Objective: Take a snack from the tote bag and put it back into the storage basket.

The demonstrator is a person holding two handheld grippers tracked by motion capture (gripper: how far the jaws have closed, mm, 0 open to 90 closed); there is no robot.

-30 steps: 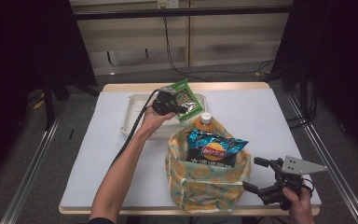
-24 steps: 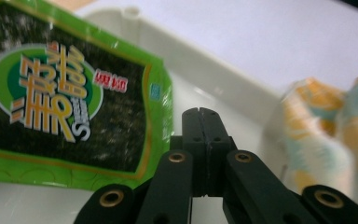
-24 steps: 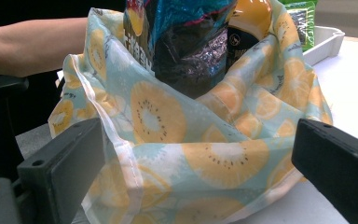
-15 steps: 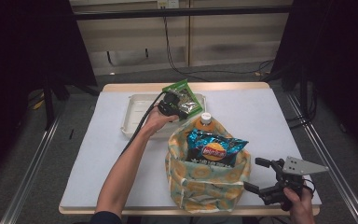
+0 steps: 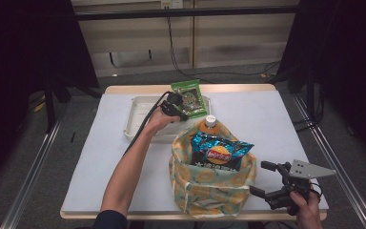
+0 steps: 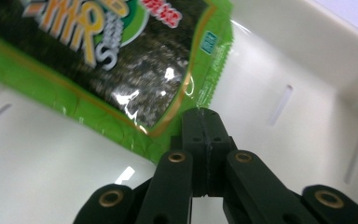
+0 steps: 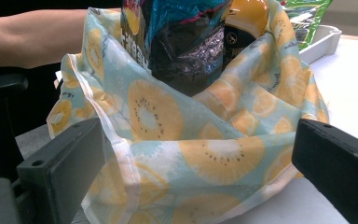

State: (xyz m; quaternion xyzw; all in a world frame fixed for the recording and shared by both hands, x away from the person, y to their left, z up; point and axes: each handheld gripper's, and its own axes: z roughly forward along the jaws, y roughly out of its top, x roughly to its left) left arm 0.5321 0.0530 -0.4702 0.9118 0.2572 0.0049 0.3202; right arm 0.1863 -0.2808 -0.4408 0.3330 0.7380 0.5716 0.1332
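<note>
On the left side of the white table (image 5: 100, 162), a person's bare arm (image 5: 124, 167) reaches up and away from me. The hand holds the left gripper (image 5: 175, 106), and a black cable (image 5: 140, 129) hangs from it along the arm. Its two black fingers (image 6: 200, 135) are squeezed tight on the corner of a green snack packet (image 5: 188, 98). In the left gripper view the shiny green edge of the packet (image 6: 121, 70) sits pinched right at the tips. The packet hangs over a white tray (image 5: 140, 107) near the far edge of the table. The tray's smooth white wall, with small slots in it, shows behind the packet.

Just beside the tray, closer to me, stands a soft cloth bag (image 5: 209, 183) with yellow fruit slices printed on it. A blue chip bag (image 5: 219, 151) pokes out of its open top. Behind the chips is an orange bottle (image 5: 208, 125) with a white cap.

On the right, near the front edge of the table, a hand holds the right gripper (image 5: 267, 180). It has a grey three-cornered plate (image 5: 310, 168) on top. Its fingers (image 7: 63, 163) are spread wide apart and point at the cloth bag. In the right gripper view the bag's cloth (image 7: 191, 154) sits between the two fingers, but they are not pressing on it.
</note>
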